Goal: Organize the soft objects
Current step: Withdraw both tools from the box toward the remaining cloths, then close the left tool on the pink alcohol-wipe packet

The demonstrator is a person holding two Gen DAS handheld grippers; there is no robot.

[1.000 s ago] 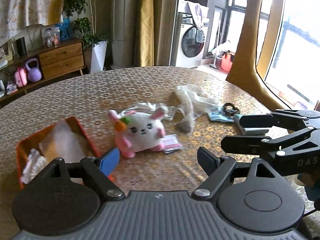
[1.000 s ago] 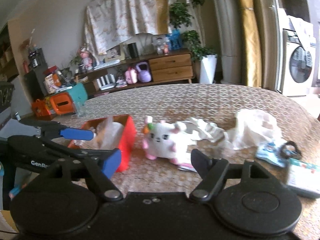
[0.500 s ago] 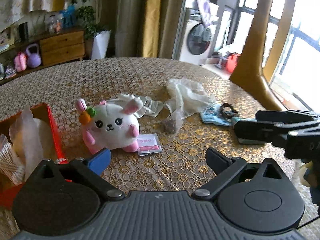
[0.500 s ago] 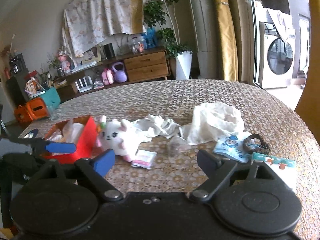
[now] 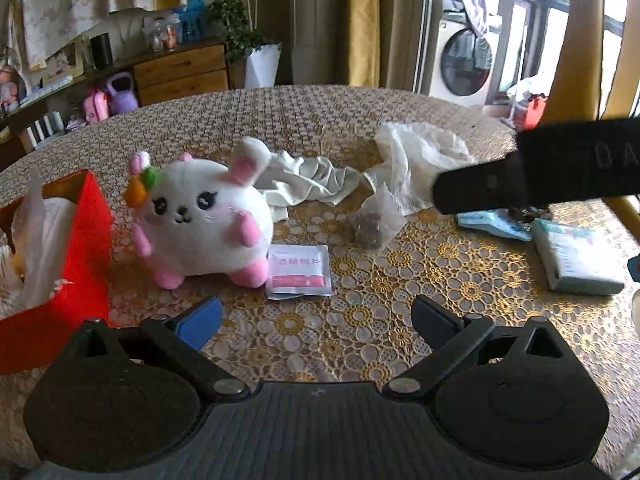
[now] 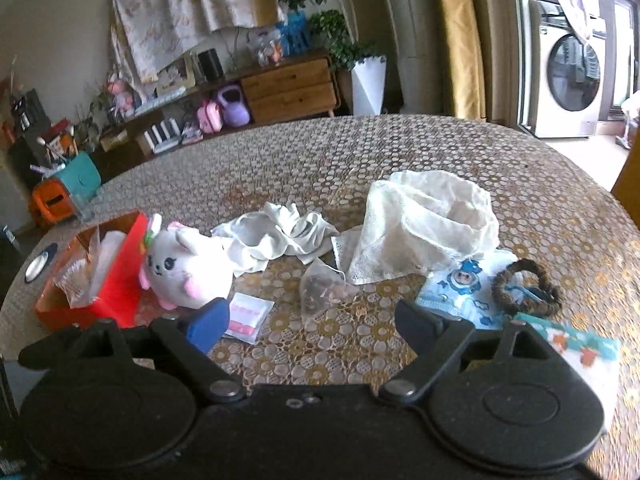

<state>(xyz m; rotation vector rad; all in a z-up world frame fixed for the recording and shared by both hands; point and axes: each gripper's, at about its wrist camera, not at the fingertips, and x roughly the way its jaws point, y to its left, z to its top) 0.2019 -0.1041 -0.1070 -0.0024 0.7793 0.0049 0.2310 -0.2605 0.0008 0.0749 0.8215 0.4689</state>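
Most of the sorting is still ahead of us, as far as we can judge: the red box [image 5: 86,216] holds only some clear wrappers and tissue-like packets, while the soft things lie loose on the lace-covered table [image 5: 360,320]. The plush bunny [image 5: 200,220] sits just beside the box, on the side away from its contents, and a small white sachet [image 5: 300,270] touches the bunny's foot. Behind the bunny a crumpled white cloth [image 6: 276,238] spreads out, and farther from the box stands a bunched mesh bag [image 6: 424,232], with a clear pouch of dark bits [image 6: 320,292] between them and nearer to us. Well apart from the box we see a blue printed cloth [image 6: 460,292], a dark hair tie [image 6: 524,288] resting on it, and a tissue pack [image 5: 576,256]. Our left gripper [image 5: 316,316] hangs with fingers spread and nothing between them; our right gripper [image 6: 312,322] is likewise spread wide and empty. We reckon the bunny is the nearest candidate for the box.
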